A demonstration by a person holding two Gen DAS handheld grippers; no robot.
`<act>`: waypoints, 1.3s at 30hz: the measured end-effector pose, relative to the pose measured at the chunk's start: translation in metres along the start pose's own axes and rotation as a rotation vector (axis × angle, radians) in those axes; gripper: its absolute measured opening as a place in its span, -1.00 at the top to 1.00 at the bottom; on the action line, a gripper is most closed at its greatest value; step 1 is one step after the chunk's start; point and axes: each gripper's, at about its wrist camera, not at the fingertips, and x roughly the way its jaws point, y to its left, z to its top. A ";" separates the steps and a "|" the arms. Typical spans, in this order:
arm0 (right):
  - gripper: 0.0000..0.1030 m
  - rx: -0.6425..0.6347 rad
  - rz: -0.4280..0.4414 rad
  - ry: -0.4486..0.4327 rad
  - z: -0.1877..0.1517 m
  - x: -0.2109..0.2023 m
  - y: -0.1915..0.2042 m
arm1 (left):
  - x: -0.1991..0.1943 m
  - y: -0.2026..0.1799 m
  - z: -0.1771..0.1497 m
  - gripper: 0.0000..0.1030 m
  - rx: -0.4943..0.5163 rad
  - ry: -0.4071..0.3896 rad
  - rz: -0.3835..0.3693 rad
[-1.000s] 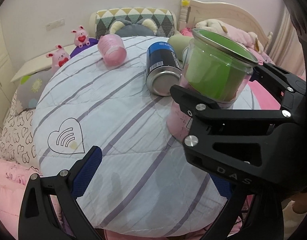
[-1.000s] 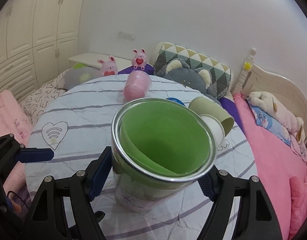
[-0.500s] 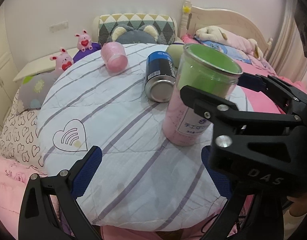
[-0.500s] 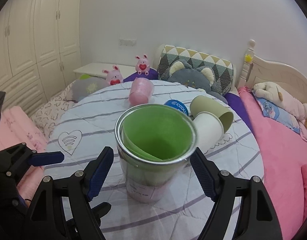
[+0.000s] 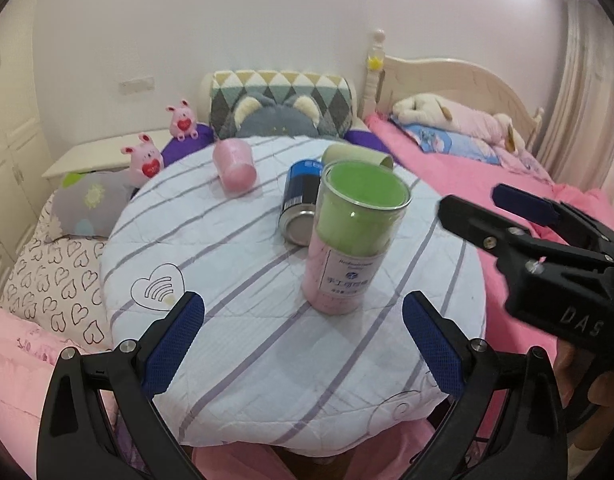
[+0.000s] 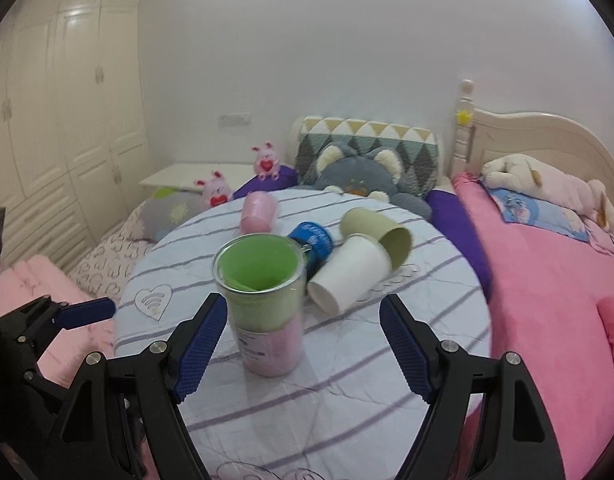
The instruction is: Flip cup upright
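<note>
A clear cup with green and pink lining [image 5: 353, 236] stands upright, mouth up, on the round striped table [image 5: 235, 240]; it also shows in the right wrist view [image 6: 265, 300]. My right gripper [image 6: 301, 344] is open and empty, pulled back from the cup; it shows at the right of the left wrist view [image 5: 503, 216]. My left gripper [image 5: 303, 338] is open and empty near the table's front edge. A blue can [image 5: 301, 204], a pink cup [image 5: 233, 168], a white cup [image 6: 349, 274] and an olive cup [image 6: 381, 232] lie on their sides behind.
A bed with pink bedding [image 6: 547, 280] lies to the right. Pillows and plush toys [image 5: 279, 116] sit behind the table. White wardrobes [image 6: 59, 120] stand at the left.
My right gripper set the clear cup down upright on the table, opened and drew back. Both cameras have pulled away from the table.
</note>
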 end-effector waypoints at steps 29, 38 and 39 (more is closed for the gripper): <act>-0.56 0.107 -0.084 -0.082 -0.016 -0.055 -0.061 | -0.040 -0.059 0.003 -0.98 0.074 -0.164 0.169; -0.56 0.102 -0.070 -0.079 -0.010 -0.048 -0.066 | -0.035 -0.066 0.015 -0.98 0.076 -0.158 0.184; -0.56 0.103 -0.064 -0.081 -0.009 -0.047 -0.067 | -0.035 -0.066 0.016 -0.98 0.068 -0.162 0.184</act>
